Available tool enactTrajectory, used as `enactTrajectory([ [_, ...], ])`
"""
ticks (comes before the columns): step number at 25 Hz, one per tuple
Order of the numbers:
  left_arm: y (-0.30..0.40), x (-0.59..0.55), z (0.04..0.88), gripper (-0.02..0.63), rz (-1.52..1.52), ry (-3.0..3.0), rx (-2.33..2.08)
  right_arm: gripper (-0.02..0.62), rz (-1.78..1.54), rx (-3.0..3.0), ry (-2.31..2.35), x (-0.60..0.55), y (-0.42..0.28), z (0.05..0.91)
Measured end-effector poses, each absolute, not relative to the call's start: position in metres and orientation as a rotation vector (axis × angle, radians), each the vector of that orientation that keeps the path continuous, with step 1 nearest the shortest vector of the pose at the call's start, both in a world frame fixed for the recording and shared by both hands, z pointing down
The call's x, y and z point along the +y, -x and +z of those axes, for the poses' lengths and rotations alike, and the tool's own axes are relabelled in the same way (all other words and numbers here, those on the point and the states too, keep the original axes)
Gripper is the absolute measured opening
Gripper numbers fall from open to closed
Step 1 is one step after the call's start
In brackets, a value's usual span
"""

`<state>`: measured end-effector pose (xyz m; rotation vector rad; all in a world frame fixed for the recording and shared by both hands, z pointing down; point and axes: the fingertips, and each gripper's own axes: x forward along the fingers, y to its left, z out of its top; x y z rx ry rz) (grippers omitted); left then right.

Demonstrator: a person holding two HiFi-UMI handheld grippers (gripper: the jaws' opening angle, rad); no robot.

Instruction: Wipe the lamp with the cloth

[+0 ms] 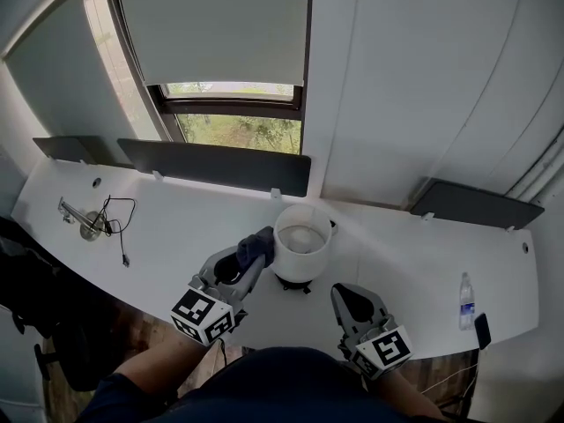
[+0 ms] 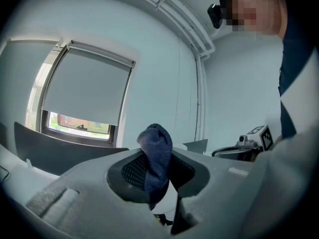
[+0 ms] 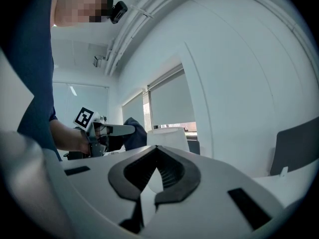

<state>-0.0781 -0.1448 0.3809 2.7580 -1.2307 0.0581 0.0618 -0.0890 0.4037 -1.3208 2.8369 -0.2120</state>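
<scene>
At centre of head view: left gripper (image 1: 250,259) fingers clamped tight on dark blue cloth (image 1: 256,244). Cloth is bunched up, pokes out past tips, right up against left side of white lamp (image 1: 302,239) shade. Lamp sits on white desk (image 1: 176,232), below window (image 1: 238,130) in frame. Right gripper (image 1: 351,301) at lower right of lamp, near it but not touching, fingers together, nothing between. Water bottle (image 1: 466,300) far right, black cable (image 1: 119,223) far left.

White curved desk (image 1: 176,236) beneath a window (image 1: 236,132).
A roller blind (image 1: 216,25) covers most of the glass. Dark divider panels (image 1: 216,167) line the desk's back edge. A black cable (image 1: 121,227) loops far left. A water bottle (image 1: 466,300) stands just beside a dark phone (image 1: 482,330) far right.
</scene>
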Motion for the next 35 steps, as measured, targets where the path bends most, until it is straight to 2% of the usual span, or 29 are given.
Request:
enactTrajectory([
  [35,0.013,-0.076,0.405,0.086,0.116,-2.790,-0.942,0.011,-0.207,2.931,1.234,-0.080,-0.049,0.418],
])
